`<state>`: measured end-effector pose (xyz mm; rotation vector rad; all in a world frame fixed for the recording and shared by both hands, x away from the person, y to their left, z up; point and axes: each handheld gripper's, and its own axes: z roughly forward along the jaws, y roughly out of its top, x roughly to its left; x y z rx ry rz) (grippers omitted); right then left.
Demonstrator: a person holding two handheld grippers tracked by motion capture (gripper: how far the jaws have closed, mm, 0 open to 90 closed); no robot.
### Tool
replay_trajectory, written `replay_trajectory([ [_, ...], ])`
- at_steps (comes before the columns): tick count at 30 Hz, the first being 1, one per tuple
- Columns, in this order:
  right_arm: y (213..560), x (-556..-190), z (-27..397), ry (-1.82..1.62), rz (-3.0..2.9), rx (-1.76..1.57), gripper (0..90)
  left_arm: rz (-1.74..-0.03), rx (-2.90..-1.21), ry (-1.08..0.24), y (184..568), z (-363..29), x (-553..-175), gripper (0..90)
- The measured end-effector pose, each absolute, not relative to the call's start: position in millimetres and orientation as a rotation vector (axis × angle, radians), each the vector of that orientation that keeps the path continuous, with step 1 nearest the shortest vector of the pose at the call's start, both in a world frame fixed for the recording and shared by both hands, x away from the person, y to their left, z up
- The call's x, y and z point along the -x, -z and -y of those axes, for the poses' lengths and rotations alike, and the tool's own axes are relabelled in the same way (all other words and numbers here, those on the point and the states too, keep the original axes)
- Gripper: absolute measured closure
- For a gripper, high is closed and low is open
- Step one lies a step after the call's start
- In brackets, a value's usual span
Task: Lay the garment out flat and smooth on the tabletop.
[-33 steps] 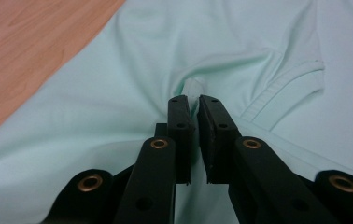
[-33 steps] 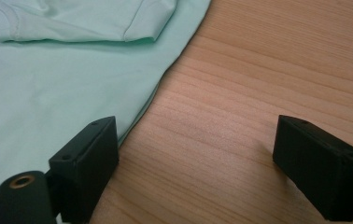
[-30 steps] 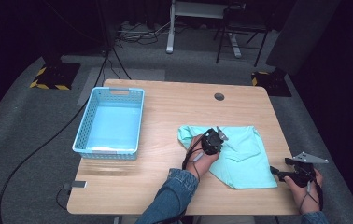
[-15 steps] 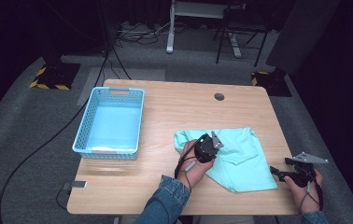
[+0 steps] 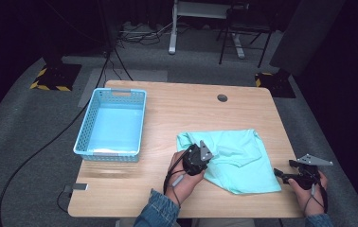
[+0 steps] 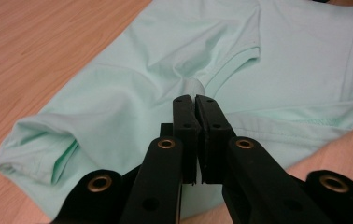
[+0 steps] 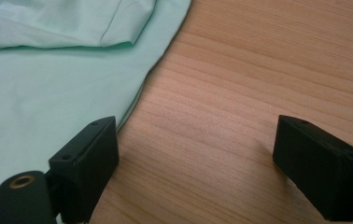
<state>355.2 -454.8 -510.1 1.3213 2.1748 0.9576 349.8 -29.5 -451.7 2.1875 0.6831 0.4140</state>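
Pressed together tight, the two black jaws of my left gripper [image 6: 194, 99] pinch a little bump of the green shirt [image 6: 165, 70] between their tips. Just a small fold of cloth pokes out above them. From the high view, my left gripper [image 5: 204, 156] sits at the shirt's near left part, with my left hand [image 5: 183, 177] behind it.

Wide apart are the jaws of my right gripper [image 7: 198, 163]. Nothing is between them but bare wood. One jaw sits right at the edge of the shirt [image 7: 34, 102], partly over the cloth, and I cannot tell if it touches it. The other jaw is over the table [image 7: 258, 70], well away from the cloth. From the high view, my right gripper [image 5: 281, 174] is just beside the shirt's near right corner.

The shirt [image 5: 236, 158] lies mostly flat and a bit crumpled on the wooden table [image 5: 177, 109], on the right side, close to me. A blue basket [image 5: 83, 146] stands on the left side, well apart from the shirt.
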Motion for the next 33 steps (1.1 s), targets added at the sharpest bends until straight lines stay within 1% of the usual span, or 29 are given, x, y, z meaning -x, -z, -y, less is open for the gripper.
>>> replay_trajectory([
  [11, 510.0, -355.3, 454.8, -0.956, -2.173, -1.324, 14.3, -0.741, -2.171, -0.411, 456.3, -8.2, -306.8, 86.7],
  [14, 510.0, -355.3, 454.7, -0.954, -2.172, -1.325, 14.3, -0.785, -2.161, -0.392, 458.5, -24.5, -292.2, 84.3],
  [15, 510.0, -355.3, 454.7, -0.954, -2.172, -1.325, 14.3, -0.785, -2.161, -0.392, 458.5, -24.5, -292.2, 82.1],
  [16, 510.0, -355.4, 454.7, -0.953, -2.171, -1.326, 14.3, -0.805, -2.143, -0.371, 458.2, -32.5, -286.6, 82.1],
  [18, 510.0, -355.6, 454.6, -0.952, -2.17, -1.327, 14.2, -0.859, -2.069, -0.323, 456.6, -45.3, -281.1, 68.6],
  [19, 510.0, -355.8, 454.6, -0.951, -2.169, -1.328, 14.2, -0.871, -2.047, -0.322, 456.2, -49.5, -280.7, 61.5],
  [22, 509.9, -356.3, 454.2, -0.951, -2.167, -1.333, 14.2, -0.926, -2.008, -0.34, 456.6, -58.1, -285.0, 52.8],
  [29, 509.9, -356.7, 454.1, -0.951, -2.166, -1.335, 14.2, -0.936, -2.064, -0.376, 469.6, -44.6, -295.8, 44.7],
  [33, 509.9, -356.7, 454.1, -0.951, -2.166, -1.335, 14.2, -0.954, -2.1, -0.356, 481.8, -40.4, -298.8, 41.8],
])
